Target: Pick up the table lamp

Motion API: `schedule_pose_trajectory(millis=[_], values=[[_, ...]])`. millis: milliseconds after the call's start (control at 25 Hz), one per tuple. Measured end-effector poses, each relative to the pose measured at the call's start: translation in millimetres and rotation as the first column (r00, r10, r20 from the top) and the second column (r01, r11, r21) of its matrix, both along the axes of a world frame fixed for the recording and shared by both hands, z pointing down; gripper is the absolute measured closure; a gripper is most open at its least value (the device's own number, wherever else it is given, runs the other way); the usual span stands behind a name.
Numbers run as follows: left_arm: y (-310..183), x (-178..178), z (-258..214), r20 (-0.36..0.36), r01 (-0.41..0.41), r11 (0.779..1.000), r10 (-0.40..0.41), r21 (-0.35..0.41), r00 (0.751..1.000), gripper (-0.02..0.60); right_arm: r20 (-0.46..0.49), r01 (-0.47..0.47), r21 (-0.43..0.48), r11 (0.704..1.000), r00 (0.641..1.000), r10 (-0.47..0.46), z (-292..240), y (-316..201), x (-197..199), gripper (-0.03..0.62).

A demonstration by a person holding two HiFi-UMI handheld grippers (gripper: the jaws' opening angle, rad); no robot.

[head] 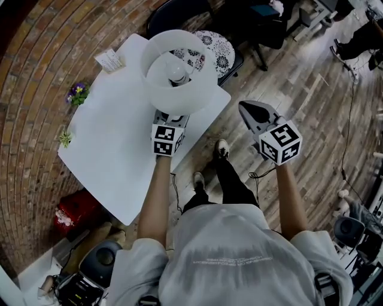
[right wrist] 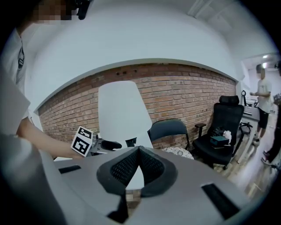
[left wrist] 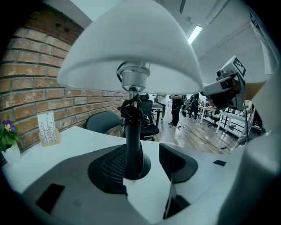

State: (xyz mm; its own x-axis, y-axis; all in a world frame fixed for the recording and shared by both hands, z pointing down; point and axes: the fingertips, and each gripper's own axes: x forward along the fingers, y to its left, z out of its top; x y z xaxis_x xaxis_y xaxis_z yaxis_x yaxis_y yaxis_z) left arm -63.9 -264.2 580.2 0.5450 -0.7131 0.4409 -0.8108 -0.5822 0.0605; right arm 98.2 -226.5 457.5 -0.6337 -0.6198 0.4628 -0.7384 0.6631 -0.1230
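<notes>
While one table lamp (head: 179,75) stands on one table (head: 111,152), left gripper (left wrist: 147,160) wide around stem (left wrist: 133,138), right gripper (right wrist: 138,154) closed

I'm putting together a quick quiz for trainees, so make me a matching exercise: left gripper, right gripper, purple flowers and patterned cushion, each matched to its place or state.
Things:
1. left gripper
2. right gripper
3. purple flowers
4. patterned cushion

Places or states:
A. on a chair beyond the table
B. jaws together, held off the table
C. at the table's edge, beside the brick wall
D. jaws apart, with the table lamp stem between them

Pairs: 1-D, 2-B, 3-C, 4-A
</notes>
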Motion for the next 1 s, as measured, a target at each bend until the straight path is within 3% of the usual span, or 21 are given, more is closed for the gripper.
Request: schedule_pose_trajectory(millis=[200,480,840,1000], values=[[-20.6,5.8,11.5,0.032,0.014,0.999,-0.015,0.052,0.999,0.354,-0.019,-0.019,-0.005,1.0,1.0,0.018,10.9,-11.2,9.3,0.592],[-42.3,13.0,8.5,0.0,0.064,0.99,-0.065,0.123,0.998,0.354,-0.056,-0.073,0.021,0.997,0.996,0.074,18.0,-21.0,25.6,0.592],[-61.4,18.4,9.0,-0.013,0.091,0.986,-0.09,0.141,0.996,0.356,-0.082,-0.056,0.036,0.998,0.995,0.059,20.2,-15.8,29.2,0.592],[-68.9,20.0,10.5,-0.02,0.099,0.983,-0.098,0.151,0.995,0.388,-0.086,-0.074,0.043,0.996,0.993,0.078,19.4,-13.2,37.3,0.594]])
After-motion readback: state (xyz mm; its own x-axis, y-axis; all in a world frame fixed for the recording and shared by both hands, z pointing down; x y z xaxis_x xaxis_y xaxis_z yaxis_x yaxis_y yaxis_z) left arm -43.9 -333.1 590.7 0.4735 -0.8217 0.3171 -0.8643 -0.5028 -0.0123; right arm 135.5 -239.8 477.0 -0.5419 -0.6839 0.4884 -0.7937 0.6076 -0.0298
